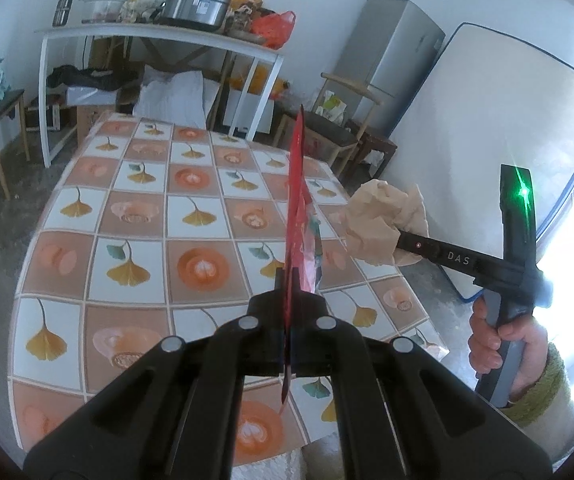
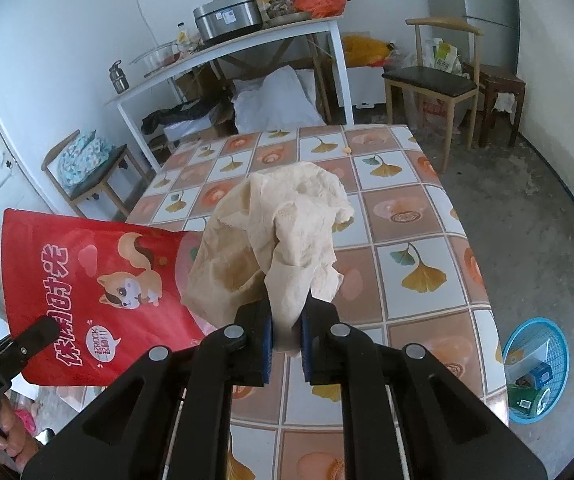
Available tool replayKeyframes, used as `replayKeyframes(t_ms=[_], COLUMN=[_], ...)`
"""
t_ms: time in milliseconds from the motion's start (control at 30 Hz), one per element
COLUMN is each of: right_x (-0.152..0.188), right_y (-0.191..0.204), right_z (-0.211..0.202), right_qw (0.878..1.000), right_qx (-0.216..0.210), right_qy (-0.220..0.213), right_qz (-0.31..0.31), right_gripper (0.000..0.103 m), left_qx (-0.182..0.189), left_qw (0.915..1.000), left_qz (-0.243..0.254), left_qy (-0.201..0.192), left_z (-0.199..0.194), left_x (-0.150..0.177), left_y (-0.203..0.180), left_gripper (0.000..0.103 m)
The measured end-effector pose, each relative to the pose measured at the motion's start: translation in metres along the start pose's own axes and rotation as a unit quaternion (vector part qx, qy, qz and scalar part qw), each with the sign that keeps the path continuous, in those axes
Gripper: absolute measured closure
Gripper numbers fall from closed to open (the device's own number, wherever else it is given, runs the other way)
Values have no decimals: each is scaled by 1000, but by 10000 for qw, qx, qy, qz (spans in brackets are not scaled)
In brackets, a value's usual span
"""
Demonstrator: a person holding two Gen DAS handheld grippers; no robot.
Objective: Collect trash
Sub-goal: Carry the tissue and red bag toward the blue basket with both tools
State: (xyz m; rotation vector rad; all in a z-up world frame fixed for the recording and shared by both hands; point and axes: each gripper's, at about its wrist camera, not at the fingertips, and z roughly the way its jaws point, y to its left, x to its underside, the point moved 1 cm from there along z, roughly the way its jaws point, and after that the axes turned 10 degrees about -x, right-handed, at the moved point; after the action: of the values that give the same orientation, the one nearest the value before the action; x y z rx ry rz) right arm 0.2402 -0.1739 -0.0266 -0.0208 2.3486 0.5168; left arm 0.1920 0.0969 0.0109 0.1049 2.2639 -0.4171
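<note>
The left gripper is clamped tight on a flat red snack pouch, which stands edge-on above the table with the tiled ginkgo-leaf cloth. The right gripper pinches a crumpled beige paper wad between its blue pads, the jaws nearly closed and the wad lifted clear of the cloth. Both pieces of trash hang in the air near each other, the pouch to the left of the wad. On the floor by the table's right edge sits a blue basket holding a few cartons. Beyond the table stand a white side table crowded with a metal cooker and bags, a wooden chair and a grey fridge.
</note>
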Motion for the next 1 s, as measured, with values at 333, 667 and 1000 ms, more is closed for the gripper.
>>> replayKeyframes(t_ms=[333,667,1000], right_x=[1,-6,16], right_y=[2,12,-19], right_z=[-14,-30,-90], right_qw=[9997,9989,9956], right_qx=[254,443,538], right_qy=[0,-43,-712], right_qz=[-41,-139,270], right_gripper=[92,92,92], left_qx=[78,221,666], left_qw=[9985,9931,9934], left_qz=[-116,-156,142], left_qy=[-526,-1138,-928], left_z=[-21,-47,-48], left_x=[-10,-27,-26], left_y=[-2,-19,-61], left_gripper=[103,103,103])
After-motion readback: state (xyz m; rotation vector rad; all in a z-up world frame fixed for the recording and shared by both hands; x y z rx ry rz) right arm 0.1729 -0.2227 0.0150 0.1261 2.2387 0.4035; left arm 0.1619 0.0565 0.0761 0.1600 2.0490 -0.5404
